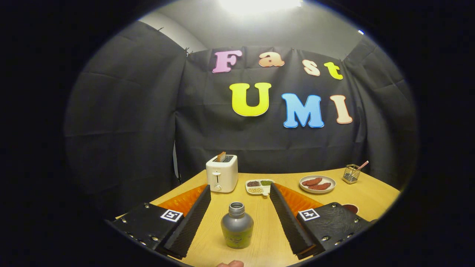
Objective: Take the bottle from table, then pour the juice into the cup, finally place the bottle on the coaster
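- While the gripper holds its jaws wide apart, the bottle stands upright on the table between them, touching neither finger, so nothing is gripped yet.
- Because the bottle is short with a rounded shoulder and a narrow capless neck, a close taken high would likely land on the taper and squeeze it out downward; the pads should meet the straight body.
- If one finger reaches the bottle first, it may push the bottle over or skid it across the smooth wood, and with the neck open any juice inside would spill.
- A fingertip shows at the near side just behind the bottle; I judge it could nudge the bottle if the gripper goes forward.
- Room ahead is fair: bare wood lies between the bottle and the toaster, which has a slice standing in its slot, and the small divided dish beside it.
- Further right sit a plate with reddish pieces and a wire holder, well apart from the bottle, but a wide swing while pouring could reach them.
- Just beyond the right finger's block a dark round thing peeps out; I cannot tell whether it is the cup or the coaster.
- On the left the table's edge runs close behind the left finger, so drifting that way risks carrying the bottle off the wood.
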Available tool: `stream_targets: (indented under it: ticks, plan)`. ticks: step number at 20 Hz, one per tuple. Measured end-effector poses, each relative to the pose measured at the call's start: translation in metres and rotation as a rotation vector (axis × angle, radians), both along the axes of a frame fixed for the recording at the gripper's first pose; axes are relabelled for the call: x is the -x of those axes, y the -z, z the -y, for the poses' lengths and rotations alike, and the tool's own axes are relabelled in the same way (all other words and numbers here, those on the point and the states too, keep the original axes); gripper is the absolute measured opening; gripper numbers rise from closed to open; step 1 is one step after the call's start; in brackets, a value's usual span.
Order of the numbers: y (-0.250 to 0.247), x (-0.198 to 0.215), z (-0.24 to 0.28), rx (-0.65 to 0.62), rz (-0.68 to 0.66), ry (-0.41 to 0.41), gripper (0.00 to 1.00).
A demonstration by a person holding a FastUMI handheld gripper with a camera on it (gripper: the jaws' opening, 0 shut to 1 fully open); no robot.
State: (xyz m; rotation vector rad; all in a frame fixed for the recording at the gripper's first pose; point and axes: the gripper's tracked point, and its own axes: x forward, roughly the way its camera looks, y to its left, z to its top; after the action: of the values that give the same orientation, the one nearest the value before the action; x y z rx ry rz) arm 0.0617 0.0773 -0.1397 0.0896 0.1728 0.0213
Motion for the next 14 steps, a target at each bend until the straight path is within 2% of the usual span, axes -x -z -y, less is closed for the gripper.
stream_targets:
  ticks: [14]
  plan:
    - [0.112,-0.012,-0.017,0.021,-0.226,0.022,0.98]
